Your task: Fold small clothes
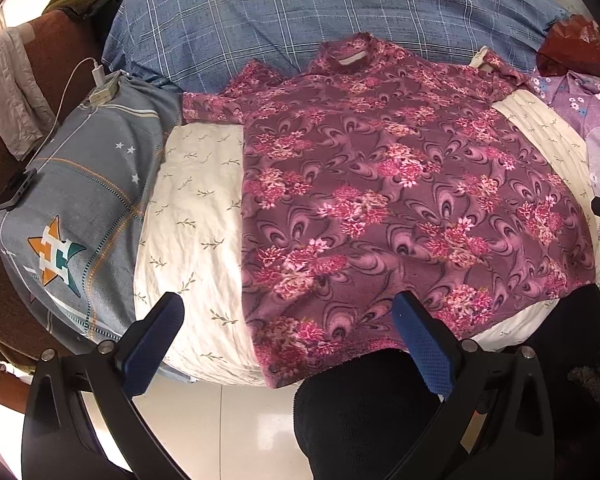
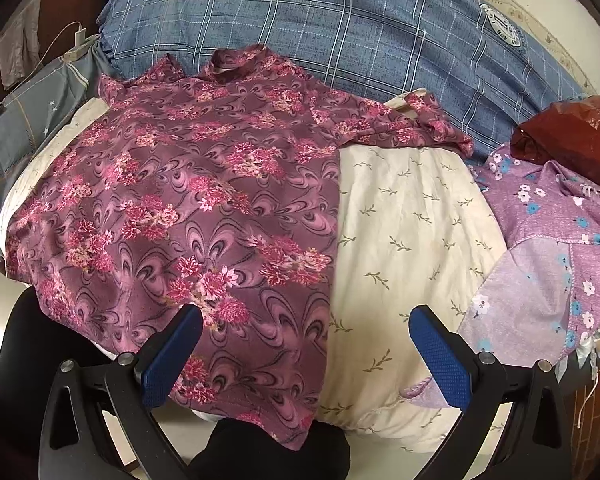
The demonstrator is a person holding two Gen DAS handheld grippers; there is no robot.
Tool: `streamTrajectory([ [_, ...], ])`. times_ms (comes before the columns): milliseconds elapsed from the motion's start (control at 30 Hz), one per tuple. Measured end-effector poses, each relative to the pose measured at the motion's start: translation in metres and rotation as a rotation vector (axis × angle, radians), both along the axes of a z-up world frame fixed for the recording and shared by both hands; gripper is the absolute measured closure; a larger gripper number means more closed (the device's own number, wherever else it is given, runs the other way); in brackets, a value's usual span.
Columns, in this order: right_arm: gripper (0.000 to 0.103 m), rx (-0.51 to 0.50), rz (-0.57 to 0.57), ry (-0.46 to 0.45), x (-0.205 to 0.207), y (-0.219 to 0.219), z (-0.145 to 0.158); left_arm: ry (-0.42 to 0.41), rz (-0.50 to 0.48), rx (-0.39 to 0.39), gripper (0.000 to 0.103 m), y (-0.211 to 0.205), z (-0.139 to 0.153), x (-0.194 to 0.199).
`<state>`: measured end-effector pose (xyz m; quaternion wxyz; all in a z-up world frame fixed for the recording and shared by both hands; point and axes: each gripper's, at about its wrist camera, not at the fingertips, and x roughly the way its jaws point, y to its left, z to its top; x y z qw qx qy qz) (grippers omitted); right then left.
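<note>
Floral shirt (image 1: 384,184) spread flat on cream quilt (image 1: 196,208), hem hanging over near edge of bed, collar toward blue plaid duvet (image 1: 300,12).

Left gripper (image 1: 288,312) jaws apart, empty, above hem. Right gripper (image 2: 306,326) likewise.

Risks:
- pinching quilt along with shirt
- hem sliding off edge
- right sleeve (image 2: 432,124) bunched, folds crooked
- purple garment (image 2: 548,240) close by, may snag

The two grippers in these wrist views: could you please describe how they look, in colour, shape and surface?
The left gripper and the right gripper look identical: black, arched, strut-like finger arms with triangular cut-outs and round silver fasteners at the joints. Each finger carries a long dark-blue pad with a fine dimpled texture. No cables or markings show.
</note>
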<state>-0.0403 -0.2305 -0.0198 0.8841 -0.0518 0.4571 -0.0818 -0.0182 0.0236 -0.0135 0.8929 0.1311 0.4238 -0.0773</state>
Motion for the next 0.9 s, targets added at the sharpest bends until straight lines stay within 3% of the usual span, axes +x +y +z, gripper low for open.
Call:
streamTrajectory([
  [900,0.000,-0.004,-0.046,-0.020,-0.019,-0.020,0.004,0.008,-0.066,-0.007,0.000,-0.014,0.008,-0.008],
])
